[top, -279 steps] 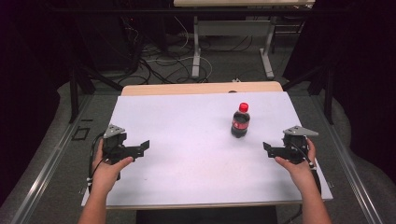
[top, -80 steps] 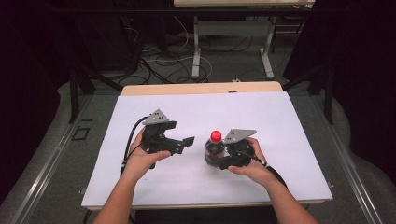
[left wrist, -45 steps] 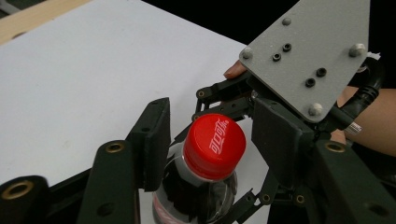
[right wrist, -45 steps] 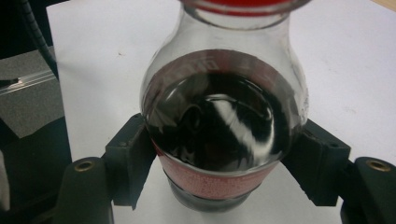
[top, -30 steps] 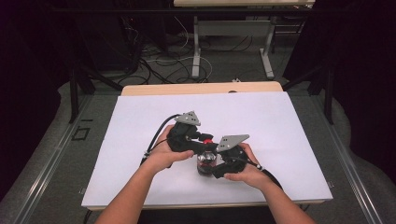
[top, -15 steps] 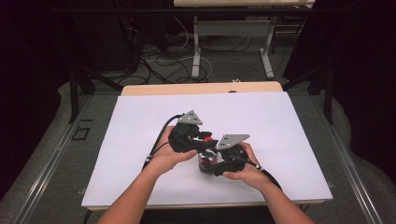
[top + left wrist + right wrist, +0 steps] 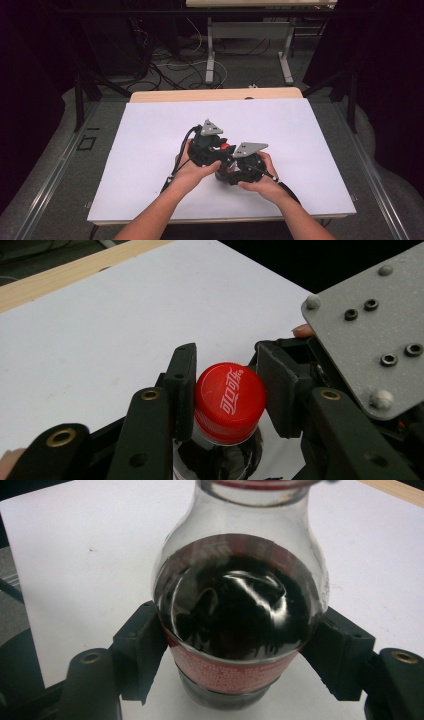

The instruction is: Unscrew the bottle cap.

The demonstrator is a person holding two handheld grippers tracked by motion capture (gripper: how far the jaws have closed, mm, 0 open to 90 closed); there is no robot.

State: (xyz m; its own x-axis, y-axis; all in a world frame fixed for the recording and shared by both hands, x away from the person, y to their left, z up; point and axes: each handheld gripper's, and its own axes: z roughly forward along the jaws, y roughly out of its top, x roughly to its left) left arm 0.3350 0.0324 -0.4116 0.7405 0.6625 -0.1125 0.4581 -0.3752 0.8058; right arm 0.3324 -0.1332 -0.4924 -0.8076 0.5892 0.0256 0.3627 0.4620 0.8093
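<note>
Now the left gripper has closed in, its fingers pinching the red cap while the right gripper clamps the cola bottle, so unscrewing looks ready to begin.

The counter has a white top, and a strip of light wood runs along its far edge. Around it lies a grey floor. Behind the counter stands another table on white metal legs, and black cables lie tangled on the floor under it. The sides of the room are very dark. Black metal bars stand at the left and right.
</note>
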